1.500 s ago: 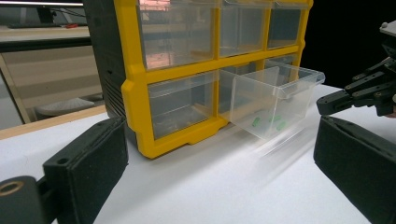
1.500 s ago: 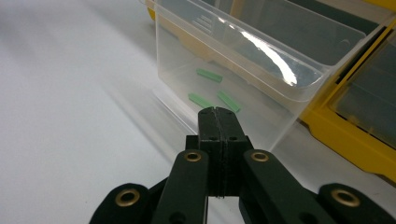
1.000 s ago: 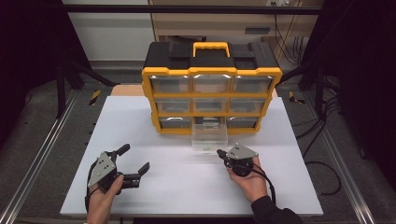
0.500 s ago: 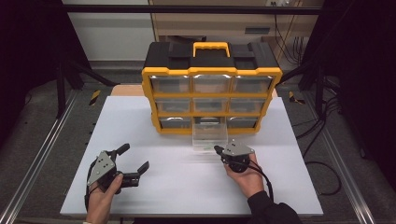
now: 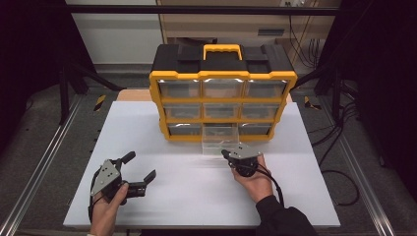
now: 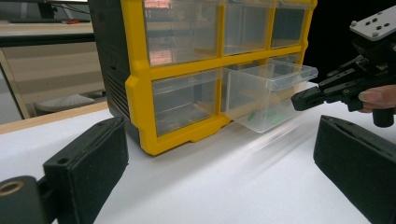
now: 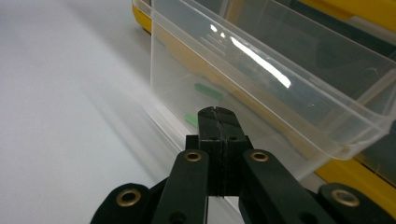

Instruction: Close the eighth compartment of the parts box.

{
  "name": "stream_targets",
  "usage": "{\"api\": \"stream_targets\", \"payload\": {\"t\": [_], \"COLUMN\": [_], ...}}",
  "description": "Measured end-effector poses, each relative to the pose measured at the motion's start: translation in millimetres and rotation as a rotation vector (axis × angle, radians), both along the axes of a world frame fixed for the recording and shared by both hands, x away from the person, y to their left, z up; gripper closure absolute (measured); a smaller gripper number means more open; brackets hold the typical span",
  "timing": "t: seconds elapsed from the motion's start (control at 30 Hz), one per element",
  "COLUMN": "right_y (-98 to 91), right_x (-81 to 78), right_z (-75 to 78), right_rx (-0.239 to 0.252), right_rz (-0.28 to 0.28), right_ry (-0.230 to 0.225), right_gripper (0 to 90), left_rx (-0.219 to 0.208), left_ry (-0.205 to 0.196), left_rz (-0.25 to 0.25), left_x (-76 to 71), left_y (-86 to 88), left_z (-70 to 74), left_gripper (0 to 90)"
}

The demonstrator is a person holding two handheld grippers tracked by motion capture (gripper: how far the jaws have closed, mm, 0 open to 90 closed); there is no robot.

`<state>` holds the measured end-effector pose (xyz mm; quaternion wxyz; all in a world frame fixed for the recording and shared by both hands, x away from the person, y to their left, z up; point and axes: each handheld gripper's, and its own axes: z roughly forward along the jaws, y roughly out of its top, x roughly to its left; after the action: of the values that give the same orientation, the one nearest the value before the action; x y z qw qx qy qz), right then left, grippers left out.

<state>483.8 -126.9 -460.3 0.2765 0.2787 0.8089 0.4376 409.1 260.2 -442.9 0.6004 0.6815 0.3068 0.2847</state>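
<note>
High view: drawer of clear plastic is standing pulled part-way out of the bottom middle slot of the yellow organiser. We are seeing the right gripper with its tip at the drawer's front, and the left gripper resting well apart on the white table.

Left gripper view: we are looking along two black jaws spread wide with nothing between them. Farther off, the right gripper is meeting the lip of the drawer; small green pieces are lying inside it.

Right gripper view: jaws are pressing pad to pad, gripping nothing. The right gripper is sitting against or just short of the clear front wall of the drawer; we are unable to tell which.

Step in hand: we are judging that the closed tip is working the drawer along its slot, push or pull not being clear.

Method: we are advising a straight, level, slow drive at the middle of the front wall, so the drawer is not skewing and the green pieces are not jumping.

Risk: we are noting the organiser may be sliding on the table; the idle left gripper could be bracing it.
</note>
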Motion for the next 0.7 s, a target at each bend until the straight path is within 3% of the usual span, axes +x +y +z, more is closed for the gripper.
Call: {"api": "stream_targets", "payload": {"t": [0.33,0.7], "right_y": [7.4,11.2], "right_x": [9.3,16.5], "right_z": [3.8,5.5], "right_rx": [-0.019,-0.010], "right_rz": [-0.003,-0.016], "right_ry": [0.005,0.005], "right_gripper": [90.0,90.0], "left_rx": [-0.025,-0.013], "left_ry": [-0.002,-0.006], "left_rz": [0.019,0.021], "left_x": [-0.2,0.9], "left_y": [5.2,7.1], "left_z": [0.3,0.9], "left_gripper": [2.5,2.5]}}
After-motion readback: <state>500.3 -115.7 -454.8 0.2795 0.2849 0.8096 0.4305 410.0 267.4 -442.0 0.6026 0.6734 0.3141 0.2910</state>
